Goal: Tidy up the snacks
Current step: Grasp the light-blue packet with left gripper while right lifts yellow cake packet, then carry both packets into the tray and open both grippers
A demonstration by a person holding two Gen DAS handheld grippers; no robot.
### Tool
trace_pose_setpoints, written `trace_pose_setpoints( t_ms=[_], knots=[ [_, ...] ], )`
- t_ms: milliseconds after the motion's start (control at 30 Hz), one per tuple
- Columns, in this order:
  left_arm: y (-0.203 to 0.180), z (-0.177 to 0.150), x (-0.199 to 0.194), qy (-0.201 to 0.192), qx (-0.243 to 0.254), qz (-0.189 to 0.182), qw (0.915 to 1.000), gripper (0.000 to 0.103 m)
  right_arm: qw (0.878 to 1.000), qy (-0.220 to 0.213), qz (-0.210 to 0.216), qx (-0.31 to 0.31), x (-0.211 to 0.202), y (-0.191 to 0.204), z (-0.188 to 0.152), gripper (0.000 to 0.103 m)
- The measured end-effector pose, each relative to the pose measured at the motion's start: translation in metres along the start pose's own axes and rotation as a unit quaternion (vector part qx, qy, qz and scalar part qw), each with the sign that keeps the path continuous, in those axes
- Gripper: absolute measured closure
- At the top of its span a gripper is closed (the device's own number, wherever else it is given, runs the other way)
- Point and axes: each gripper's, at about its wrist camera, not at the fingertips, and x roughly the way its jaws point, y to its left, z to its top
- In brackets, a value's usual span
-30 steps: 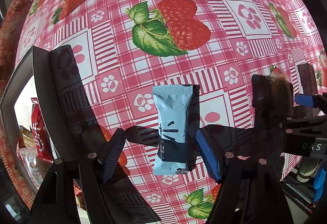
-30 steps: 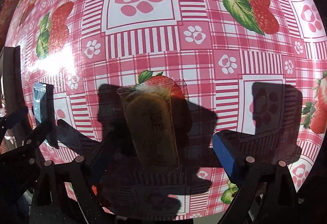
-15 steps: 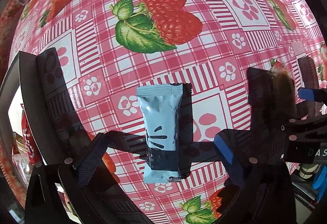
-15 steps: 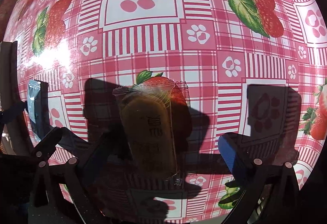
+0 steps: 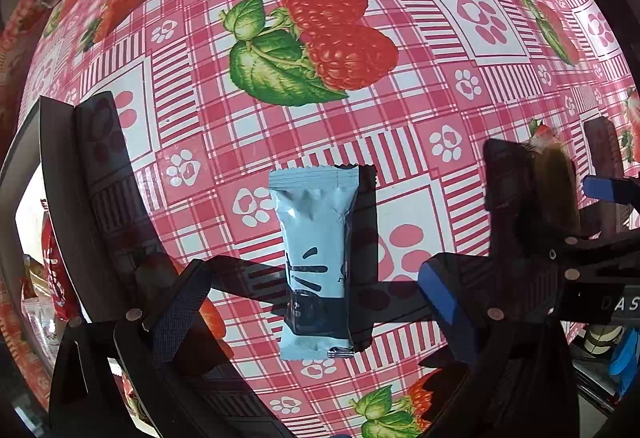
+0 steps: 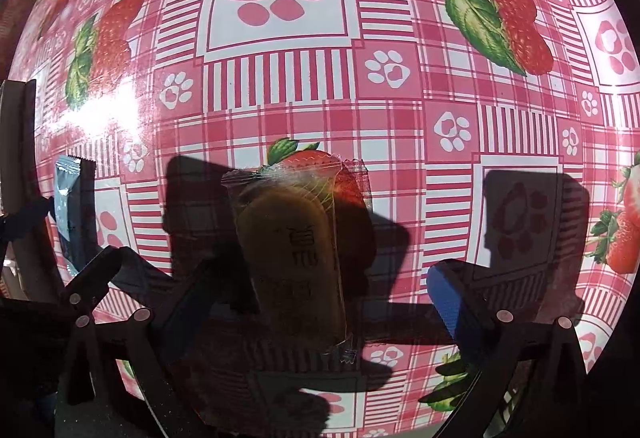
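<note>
Both grippers are hovering wide over snacks on the tablecloth (image 5: 400, 126).
The left gripper (image 5: 312, 302) is straddling a blue packet (image 5: 314, 238); the right gripper (image 6: 316, 298) is straddling a clear-wrapped cake (image 6: 296, 250).

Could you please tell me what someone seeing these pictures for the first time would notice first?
The glossy red-and-white checked tablecloth with strawberry and paw prints fills both views. In the left wrist view, a pale blue foil snack packet lies flat between the open left gripper fingers. In the right wrist view, a clear-wrapped brown oblong cake lies in shadow between the open right gripper fingers.
</note>
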Motion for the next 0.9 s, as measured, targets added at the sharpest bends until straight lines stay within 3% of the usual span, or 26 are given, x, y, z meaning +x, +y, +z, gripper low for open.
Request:
trace_pose_setpoints(
  t_ms=[200, 233, 267, 300, 333, 367, 500, 633, 900],
  knots=[
    [0.0, 0.006, -0.002, 0.018, 0.0, -0.001, 0.9998, 0.004, 1.0, 0.021, -0.003, -0.003, 0.002, 0.002, 0.006, 0.002],
    [-0.001, 0.006, -0.005, 0.013, 0.002, -0.001, 0.9999, 0.013, 1.0, 0.019, -0.003, -0.004, 0.0, 0.002, 0.005, 0.008],
    [-0.003, 0.007, -0.012, 0.005, 0.007, -0.001, 1.0, 0.029, 1.0, 0.016, -0.003, -0.005, -0.003, 0.002, 0.004, 0.013],
    [-0.004, 0.008, -0.016, -0.001, 0.011, -0.002, 0.9999, 0.039, 1.0, 0.01, -0.004, -0.01, -0.009, 0.003, 0.003, 0.028],
    [-0.006, 0.009, -0.021, -0.004, 0.016, -0.002, 0.9999, 0.063, 1.0, 0.004, -0.004, -0.015, -0.013, 0.005, 0.002, 0.05],
    [-0.007, 0.011, -0.022, -0.002, 0.019, -0.005, 0.9998, 0.078, 1.0, 0.002, -0.005, -0.024, -0.018, 0.007, 0.0, 0.065],
    [0.004, 0.013, -0.028, 0.0, -0.006, -0.028, 0.9996, 0.078, 0.999, 0.003, 0.01, -0.042, -0.025, 0.015, -0.006, 0.065],
    [0.025, 0.001, -0.055, -0.033, -0.029, -0.043, 0.9981, 0.078, 0.997, -0.014, 0.056, -0.052, -0.047, 0.034, -0.007, 0.065],
    [0.099, -0.049, -0.1, -0.076, -0.113, -0.031, 0.9902, 0.078, 0.981, -0.044, 0.111, -0.153, -0.092, 0.131, 0.002, 0.065]
  ],
)
